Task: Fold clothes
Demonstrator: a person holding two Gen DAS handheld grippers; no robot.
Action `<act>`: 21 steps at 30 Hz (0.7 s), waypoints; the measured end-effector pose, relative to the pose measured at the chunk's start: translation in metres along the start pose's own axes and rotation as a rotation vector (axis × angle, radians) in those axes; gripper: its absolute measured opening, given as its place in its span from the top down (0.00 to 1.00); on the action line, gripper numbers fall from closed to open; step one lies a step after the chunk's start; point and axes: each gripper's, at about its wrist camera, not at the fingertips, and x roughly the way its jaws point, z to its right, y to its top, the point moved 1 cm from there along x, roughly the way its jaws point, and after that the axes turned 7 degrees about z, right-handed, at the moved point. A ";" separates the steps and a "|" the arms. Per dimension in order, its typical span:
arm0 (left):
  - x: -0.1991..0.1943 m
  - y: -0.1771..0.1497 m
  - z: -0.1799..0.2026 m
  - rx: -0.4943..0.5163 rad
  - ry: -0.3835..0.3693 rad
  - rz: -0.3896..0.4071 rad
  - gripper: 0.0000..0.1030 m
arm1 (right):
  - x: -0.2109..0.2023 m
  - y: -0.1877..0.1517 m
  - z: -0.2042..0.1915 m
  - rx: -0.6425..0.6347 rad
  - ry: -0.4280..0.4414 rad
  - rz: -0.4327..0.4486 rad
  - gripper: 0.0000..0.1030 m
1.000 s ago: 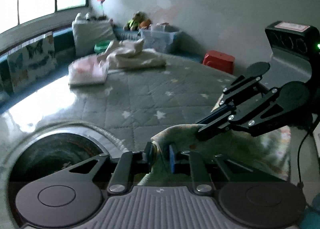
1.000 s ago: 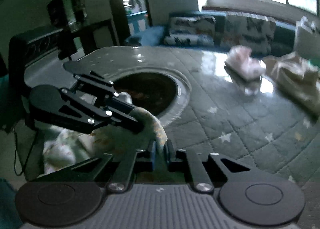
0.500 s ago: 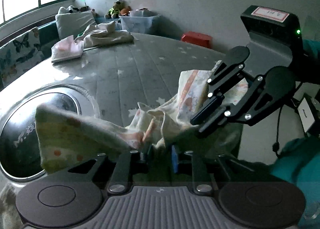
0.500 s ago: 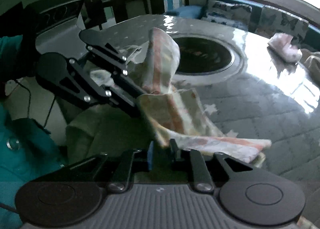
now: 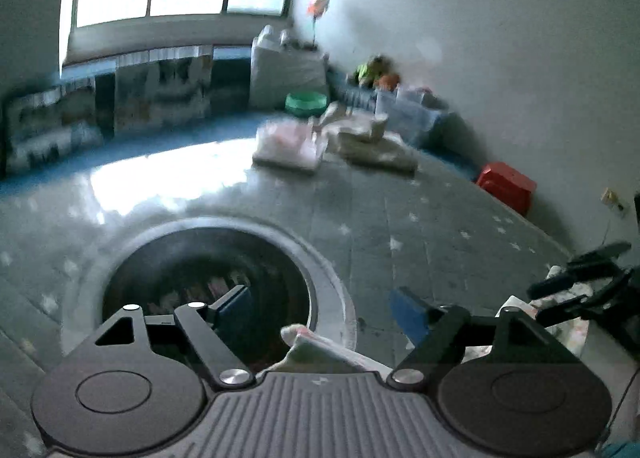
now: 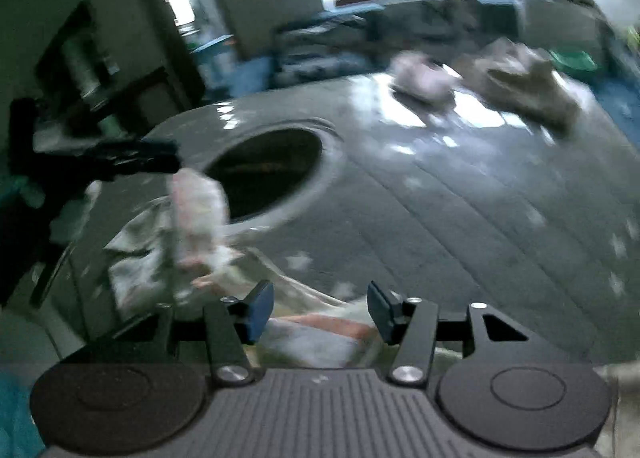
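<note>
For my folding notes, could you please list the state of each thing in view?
Left hand-held gripper: jaws opening, cloth below, not pinched.
Right hand-held gripper: jaws opening, cloth between, not gripped.
Patterned cloth: released, crumpled.
Pink garment: folded.
Beige garment: loosely heaped.

No readable text or labels are visible.
</note>
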 end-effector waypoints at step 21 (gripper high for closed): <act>0.018 -0.012 -0.010 0.054 -0.067 -0.098 0.80 | 0.025 0.041 -0.005 -0.166 -0.003 0.001 0.96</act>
